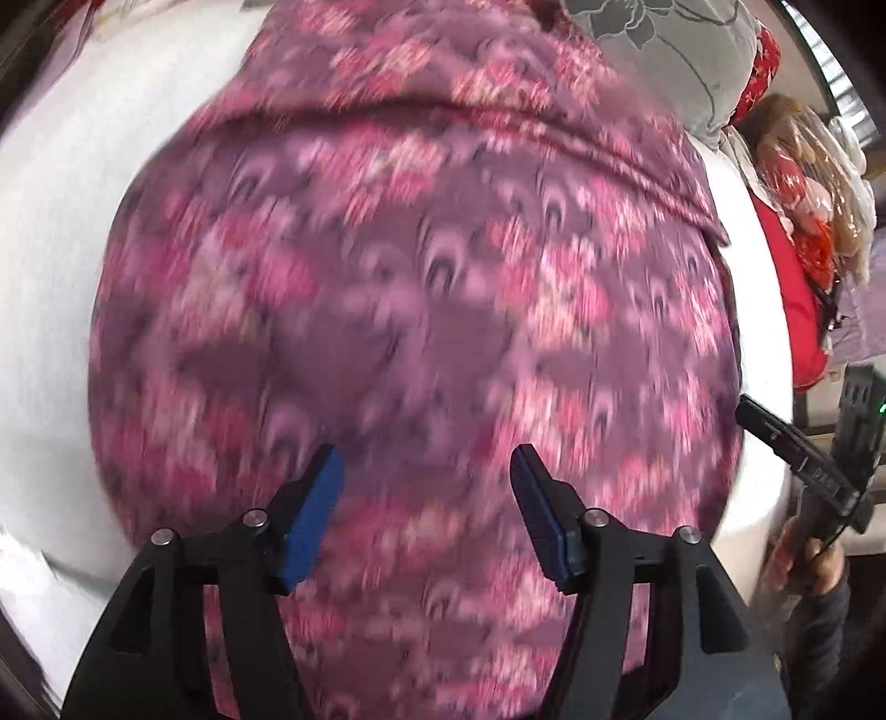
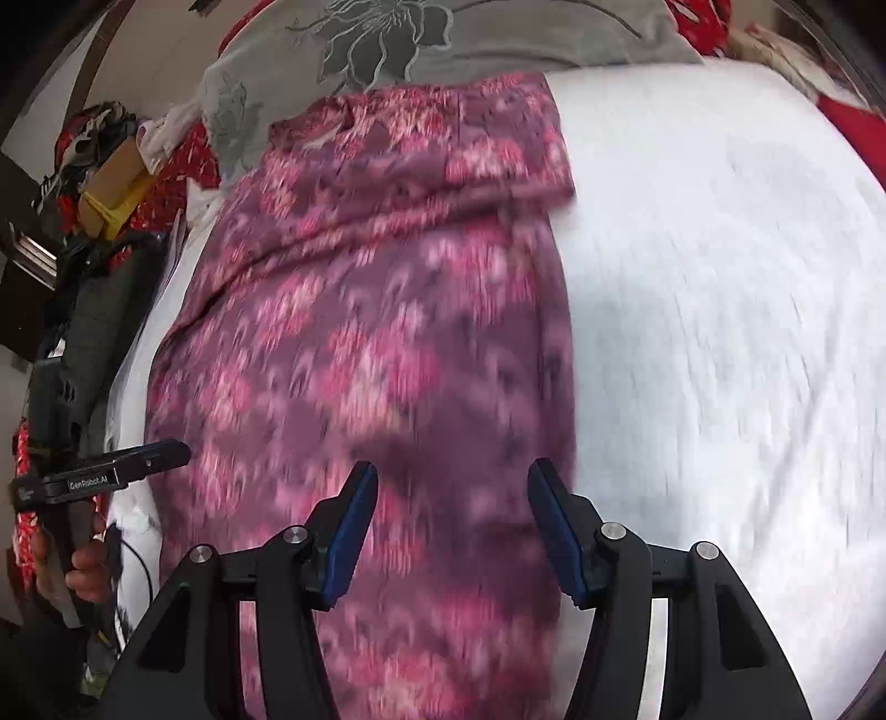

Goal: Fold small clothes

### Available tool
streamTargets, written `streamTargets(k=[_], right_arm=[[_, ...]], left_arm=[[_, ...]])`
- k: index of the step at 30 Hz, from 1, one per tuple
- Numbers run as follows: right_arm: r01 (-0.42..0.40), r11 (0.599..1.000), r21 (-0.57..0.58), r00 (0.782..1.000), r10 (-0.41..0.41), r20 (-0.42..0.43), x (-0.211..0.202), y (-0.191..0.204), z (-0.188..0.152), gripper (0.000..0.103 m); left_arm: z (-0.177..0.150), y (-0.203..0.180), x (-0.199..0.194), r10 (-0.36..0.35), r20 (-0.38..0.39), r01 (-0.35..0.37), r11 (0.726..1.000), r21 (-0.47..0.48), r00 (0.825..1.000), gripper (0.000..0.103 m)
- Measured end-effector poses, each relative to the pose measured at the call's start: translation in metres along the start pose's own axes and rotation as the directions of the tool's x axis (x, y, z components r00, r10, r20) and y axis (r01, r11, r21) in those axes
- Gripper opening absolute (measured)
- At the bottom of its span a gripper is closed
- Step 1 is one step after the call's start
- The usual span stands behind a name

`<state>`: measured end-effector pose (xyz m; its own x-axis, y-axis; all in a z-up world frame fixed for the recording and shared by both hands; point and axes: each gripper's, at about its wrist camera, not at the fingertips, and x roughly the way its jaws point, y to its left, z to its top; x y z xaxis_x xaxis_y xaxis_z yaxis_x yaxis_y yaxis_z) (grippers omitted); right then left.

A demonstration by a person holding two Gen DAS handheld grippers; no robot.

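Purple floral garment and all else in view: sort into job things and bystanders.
Job:
- purple-pink floral cloth garment, spread on the white sheet
- left gripper, open
- right gripper, open

Bystanders:
- grey flower-print pillow
- red patterned fabric
- yellow-tan box

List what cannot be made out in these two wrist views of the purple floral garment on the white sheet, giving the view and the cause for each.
- Purple floral garment: print blurred, both views.
- Its near hem: cut off by the bottom edge, behind the left gripper and the right gripper.
- Garment type: unclear, both views.
- Clutter beside the grey pillow: too small, right wrist view.
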<state>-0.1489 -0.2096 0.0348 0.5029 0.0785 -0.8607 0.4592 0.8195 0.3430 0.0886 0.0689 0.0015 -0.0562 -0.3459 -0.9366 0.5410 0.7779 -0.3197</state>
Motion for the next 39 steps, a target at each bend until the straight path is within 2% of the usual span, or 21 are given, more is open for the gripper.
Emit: streamTargets(k=[2,5,8,11,14,16,18,20,23,26,27,28,29,30,31,32,33,34,35,38,39], right_arm=[[0.018,1.0,0.007,0.999,-0.017,-0.033,-0.007,-0.003,-0.02,0.064],[0.025,1.0,0.02,0.999,-0.024,-0.046,-0.019,-0.011,-0.049,0.064],[-0.031,0.996,0.088,0.998,0.035,-0.047,-0.03,-0.035,-0.086,0.064],[-0.108,0.979,0.171,0.992,0.118,-0.053,-0.028,-0.057,-0.118,0.066],[-0.206,0.944,0.258,0.975,0.221,-0.033,-0.015,-0.075,-0.144,0.066],[-0.244,0.928,0.282,0.966,0.257,-0.007,-0.007,-0.079,-0.153,0.066],[-0.307,0.905,0.294,0.949,0.314,0.024,0.001,-0.082,-0.159,0.066],[-0.344,0.888,0.305,0.935,0.353,0.028,0.012,-0.082,-0.163,0.067],[-0.423,0.831,0.361,0.899,0.436,0.05,0.025,-0.082,-0.165,0.069],[-0.479,0.789,0.384,0.868,0.49,0.076,0.029,-0.081,-0.166,0.069],[-0.493,0.783,0.38,0.861,0.503,0.078,0.03,-0.078,-0.166,0.064],[-0.507,0.78,0.368,0.853,0.514,0.085,0.029,-0.074,-0.166,0.05],[-0.517,0.785,0.342,0.85,0.518,0.096,0.023,-0.07,-0.165,0.042],[-0.514,0.795,0.323,0.853,0.512,0.098,0.019,-0.067,-0.164,0.028],[-0.51,0.808,0.295,0.858,0.504,0.101,0.013,-0.062,-0.162,0.017],[-0.51,0.818,0.267,0.859,0.502,0.103,0.006,-0.057,-0.16,0.014],[-0.511,0.825,0.239,0.859,0.502,0.104,-0.001,-0.05,-0.158,0.013],[-0.517,0.826,0.222,0.855,0.506,0.108,-0.006,-0.046,-0.156,0.011],[-0.53,0.824,0.198,0.848,0.517,0.119,-0.015,-0.04,-0.153,0.011],[-0.56,0.817,0.137,0.826,0.539,0.163,-0.037,-0.023,-0.14,0.01],[-0.57,0.812,0.123,0.818,0.547,0.18,-0.044,-0.019,-0.135,0.01]], left_arm=[[-0.016,0.014,-0.006,-0.039,-0.031,0.038,0.998,-0.042,0.999,0.062],[-0.042,0.049,-0.031,-0.132,0.001,0.132,0.984,-0.118,0.991,0.062],[-0.058,0.084,-0.048,-0.145,0.053,0.152,0.974,-0.17,0.988,0.062],[-0.073,0.107,-0.048,-0.163,0.055,0.171,0.96,-0.221,0.985,0.062],[-0.086,0.133,-0.036,-0.246,0.027,0.243,0.926,-0.29,0.969,0.062],[-0.099,0.142,-0.021,-0.325,0.024,0.313,0.883,-0.35,0.945,0.062],[-0.108,0.146,-0.009,-0.378,0.013,0.354,0.852,-0.386,0.926,0.062],[-0.115,0.146,0.001,-0.397,-0.008,0.36,0.839,-0.408,0.918,0.062],[-0.122,0.141,0.01,-0.399,-0.039,0.349,0.842,-0.411,0.916,0.062],[-0.125,0.138,0.009,-0.39,-0.03,0.345,0.846,-0.406,0.92,0.062],[-0.126,0.135,0.007,-0.386,-0.023,0.346,0.85,-0.397,0.922,0.061],[-0.126,0.135,0.006,-0.381,-0.024,0.342,0.854,-0.392,0.924,0.058],[-0.126,0.132,0.003,-0.369,-0.019,0.335,0.863,-0.378,0.929,0.045],[-0.125,0.129,0.0,-0.354,-0.011,0.327,0.874,-0.36,0.935,0.039],[-0.124,0.127,-0.004,-0.35,0.001,0.329,0.881,-0.341,0.937,0.025],[-0.125,0.125,-0.006,-0.35,0.01,0.333,0.882,-0.333,0.937,0.011],[-0.125,0.123,-0.013,-0.373,0.032,0.363,0.874,-0.323,0.927,0.005],[-0.124,0.124,-0.016,-0.395,0.046,0.388,0.864,-0.321,0.918,0.004],[-0.123,0.123,-0.024,-0.428,0.081,0.43,0.845,-0.317,0.9,0.004],[-0.116,0.118,-0.041,-0.453,0.148,0.477,0.831,-0.288,0.879,0.003],[-0.111,0.115,-0.048,-0.471,0.176,0.502,0.819,-0.277,0.865,0.003]])
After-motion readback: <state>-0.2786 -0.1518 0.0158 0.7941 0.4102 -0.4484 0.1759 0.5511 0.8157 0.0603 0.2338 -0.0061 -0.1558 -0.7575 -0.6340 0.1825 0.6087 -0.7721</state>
